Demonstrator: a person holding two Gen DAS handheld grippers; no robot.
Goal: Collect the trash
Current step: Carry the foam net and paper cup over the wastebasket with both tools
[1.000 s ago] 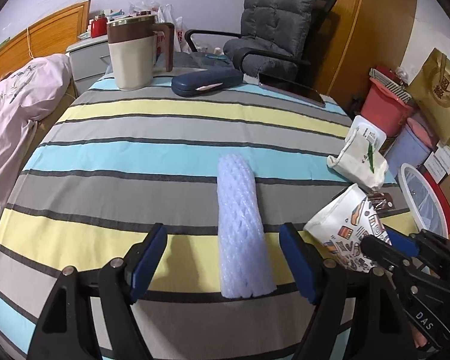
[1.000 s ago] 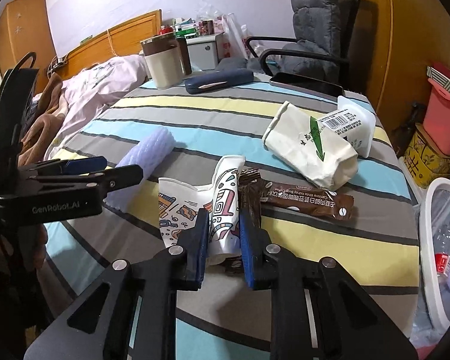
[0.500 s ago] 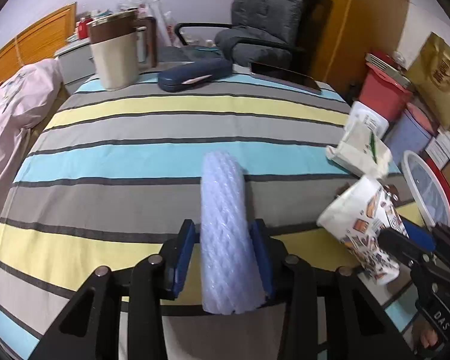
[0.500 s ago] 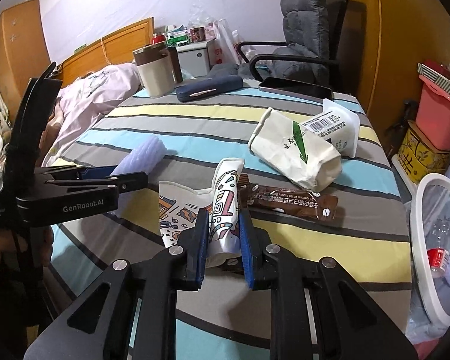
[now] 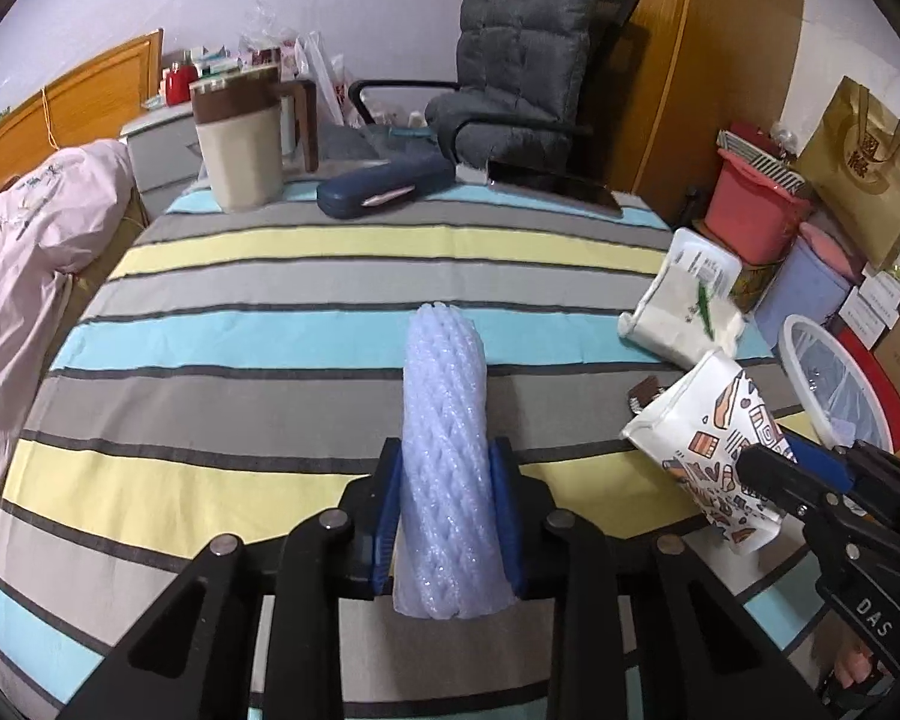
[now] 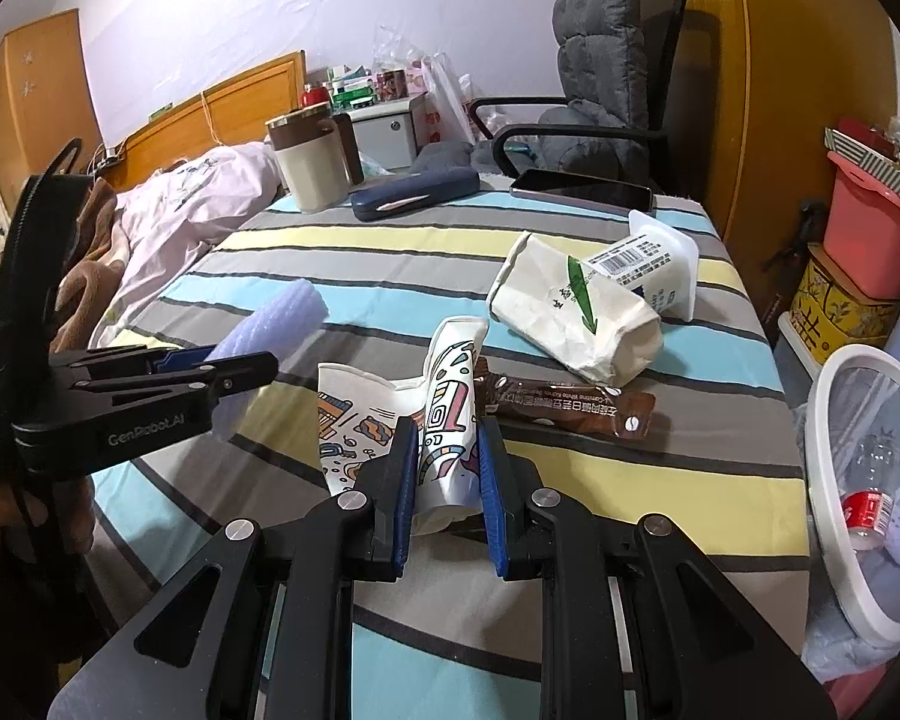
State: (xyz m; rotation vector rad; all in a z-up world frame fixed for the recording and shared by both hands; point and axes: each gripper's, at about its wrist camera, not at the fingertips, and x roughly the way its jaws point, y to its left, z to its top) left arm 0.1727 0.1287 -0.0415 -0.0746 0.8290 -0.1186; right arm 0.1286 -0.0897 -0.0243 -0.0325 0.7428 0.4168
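The left gripper's [image 5: 444, 516] jaws have just been closing and now pinch the foam net sleeve [image 5: 445, 420] near its close end; it looks light and squashy. The right gripper [image 6: 447, 468] clamps a crumpled paper cup [image 6: 450, 414] above the striped worktop [image 5: 270, 336].

A beige mug [image 5: 238, 144], blue case [image 5: 384, 189] and phone [image 6: 582, 187] share the striped tabletop [image 5: 270, 276].

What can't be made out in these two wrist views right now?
- Crushed patterned paper cup: its lower end sits behind the right gripper, right wrist view.
- White-rimmed trash bin: cut off by the frame edge in both views.
- Pale purple foam net sleeve: its underside is hidden; the left gripper covers its sides.
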